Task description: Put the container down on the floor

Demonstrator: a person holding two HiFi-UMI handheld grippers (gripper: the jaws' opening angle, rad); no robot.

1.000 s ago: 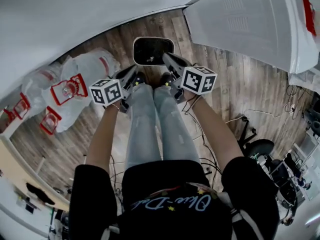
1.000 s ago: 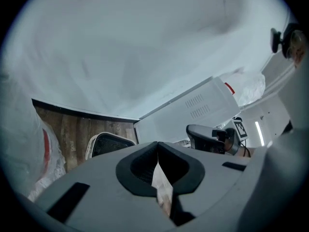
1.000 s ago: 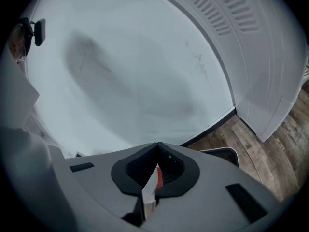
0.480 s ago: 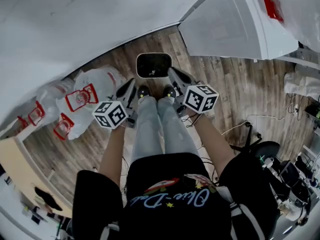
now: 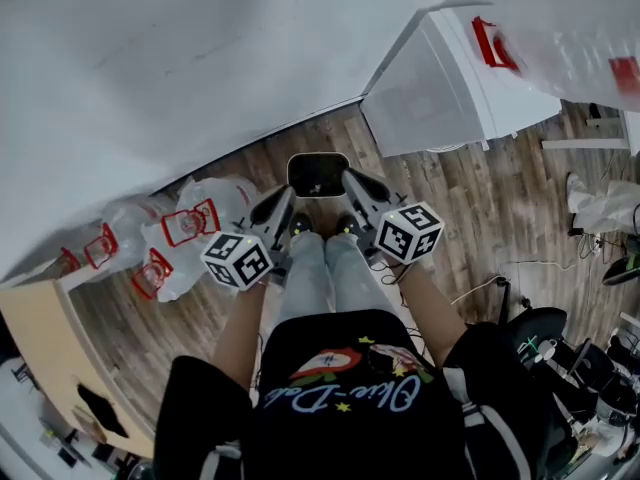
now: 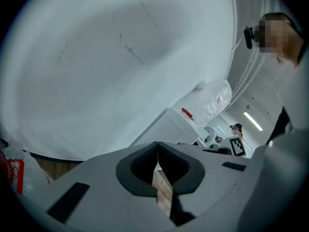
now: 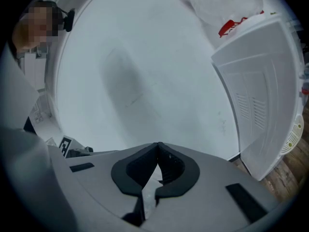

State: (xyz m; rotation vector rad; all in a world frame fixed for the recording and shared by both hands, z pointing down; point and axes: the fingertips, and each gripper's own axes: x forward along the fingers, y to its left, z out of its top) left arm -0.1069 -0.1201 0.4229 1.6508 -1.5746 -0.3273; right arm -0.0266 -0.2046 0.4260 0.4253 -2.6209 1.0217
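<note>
Container (image 5: 318, 173) sits on the wooden floor (image 5: 470, 198) with its dark opening facing up. It lies ahead of and below the tips of both my grippers, in line with the gap between them. Its long axis runs crosswise to the way my grippers point, along the foot of the white wall (image 5: 200, 68). My left gripper (image 5: 283, 196) has its jaws pressed together with nothing between them, and so does my right gripper (image 5: 351, 177). Both forearms reach forward outside my legs. The grippers angle in toward each other and tip only slightly downward, so each gripper view looks mostly at the wall and neither shows the container. Out past my left gripper lie clear plastic bags (image 5: 190, 228) with red print. Out past my right gripper stands a white cabinet (image 5: 450, 98).
</note>
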